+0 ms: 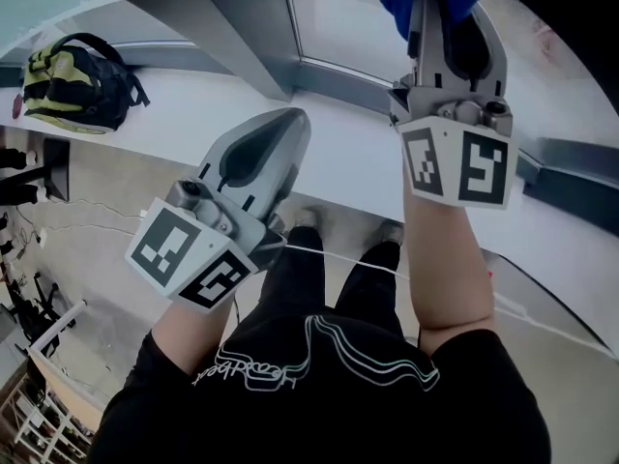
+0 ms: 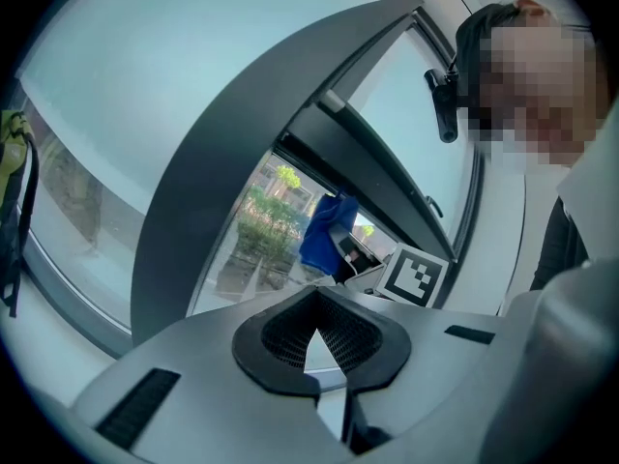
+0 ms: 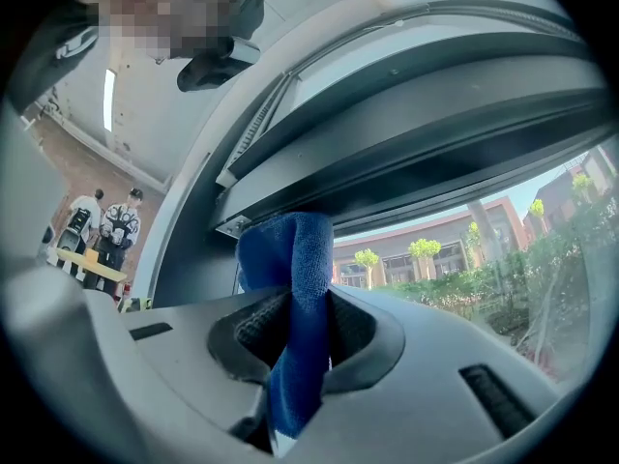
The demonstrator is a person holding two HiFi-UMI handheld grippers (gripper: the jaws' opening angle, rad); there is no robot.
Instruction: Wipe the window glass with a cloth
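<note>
Pinched between the right gripper's (image 3: 290, 303) jaws, the blue microfibre cloth (image 3: 288, 249) hangs far right, up by the window glass (image 1: 338, 13). It looks soft, light and floppy, best gripped mid-fold. Left gripper (image 2: 311, 317) is pressed together on nothing.

The right gripper (image 1: 437, 13) is held high and forward on a bare right forearm (image 1: 440, 259), its jaws clamped on a blue cloth (image 3: 290, 259). The left gripper (image 1: 288, 126) sits lower, angled up and rightward (jaws together, nothing between them), above the left forearm (image 1: 189, 332).
</note>
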